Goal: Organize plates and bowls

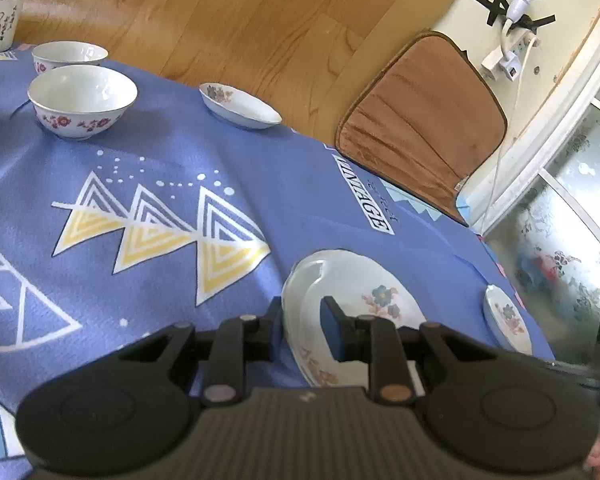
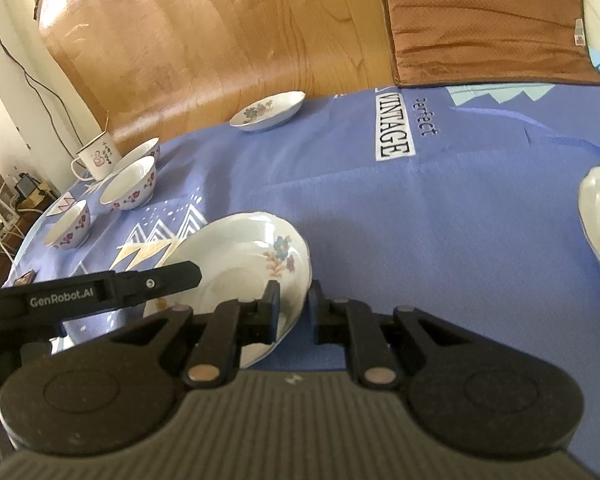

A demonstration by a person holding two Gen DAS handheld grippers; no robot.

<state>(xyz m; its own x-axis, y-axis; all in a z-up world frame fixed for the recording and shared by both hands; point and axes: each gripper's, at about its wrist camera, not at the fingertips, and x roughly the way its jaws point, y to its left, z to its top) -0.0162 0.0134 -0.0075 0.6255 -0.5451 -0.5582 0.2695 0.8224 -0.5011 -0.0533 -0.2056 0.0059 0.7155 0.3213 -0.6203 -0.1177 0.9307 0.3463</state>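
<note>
Plate (image 2: 240, 252): white, scalloped rim, blue floral motif; tilted off the blue cloth (image 2: 420, 208), opposite rims clamped in left fingers (image 1: 302, 330) and right fingers (image 2: 293, 308).

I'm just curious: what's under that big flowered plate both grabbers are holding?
Around the large plate only the blue tablecloth shows. The left gripper and right gripper each pinch its rim. What lies directly beneath stays hidden by the plate itself.

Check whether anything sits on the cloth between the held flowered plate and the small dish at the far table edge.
Nothing visible does. Both grippers, left gripper and right gripper, clamp the flowered plate; only bare blue tablecloth lies between it and the small dish.
</note>
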